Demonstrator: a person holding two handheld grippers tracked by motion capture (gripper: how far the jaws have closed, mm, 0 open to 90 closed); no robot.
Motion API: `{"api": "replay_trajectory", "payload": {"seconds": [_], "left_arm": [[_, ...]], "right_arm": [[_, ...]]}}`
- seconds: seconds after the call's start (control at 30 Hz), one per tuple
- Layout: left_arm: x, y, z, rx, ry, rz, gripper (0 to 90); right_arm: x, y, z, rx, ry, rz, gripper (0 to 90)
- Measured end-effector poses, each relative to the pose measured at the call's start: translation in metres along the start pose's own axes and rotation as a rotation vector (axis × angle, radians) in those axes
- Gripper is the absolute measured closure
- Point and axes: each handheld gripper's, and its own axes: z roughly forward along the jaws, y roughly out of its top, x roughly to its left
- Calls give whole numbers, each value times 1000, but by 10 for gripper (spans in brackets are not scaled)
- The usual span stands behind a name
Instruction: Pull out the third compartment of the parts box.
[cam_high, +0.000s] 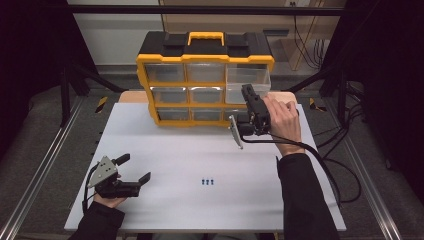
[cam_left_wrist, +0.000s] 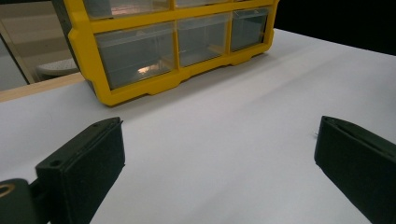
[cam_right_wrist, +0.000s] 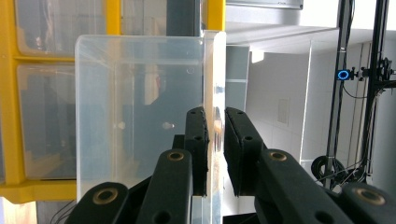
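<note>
Item, near to far: my left tongs (cam_high: 134, 168) gaping wide and empty over the white surface (cam_high: 200, 155); three small blue screws (cam_high: 208, 181) mid-surface; my right tongs (cam_right_wrist: 215, 140) clamped on the front wall of the clear drawer (cam_high: 248, 84), pulled out from the yellow organizer's (cam_high: 205, 80) top right.

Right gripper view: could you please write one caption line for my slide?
Right gripper shut on the front wall of a clear drawer pulled out of the yellow organizer.
</note>
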Motion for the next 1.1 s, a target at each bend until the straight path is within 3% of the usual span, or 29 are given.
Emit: {"api": "replay_trajectory", "payload": {"seconds": [0.6,0.73,0.8,0.87,1.0,1.1], "left_arm": [[1,0,0,-2,2,-3,13],[1,0,-1,-3,2,-2,13],[1,0,-1,-4,2,-4,13],[1,1,-1,-4,2,-4,13],[0,1,-1,-5,1,-2,13],[1,1,-1,-5,2,-3,13]], "right_arm": [[-1,1,-5,0,18,16,780],[-2,2,-6,6,20,53,685],[-5,2,-7,2,23,98,626],[-9,2,-8,10,46,175,576],[-15,0,-12,-1,99,360,503],[-19,-4,-14,-1,156,528,443]]}}
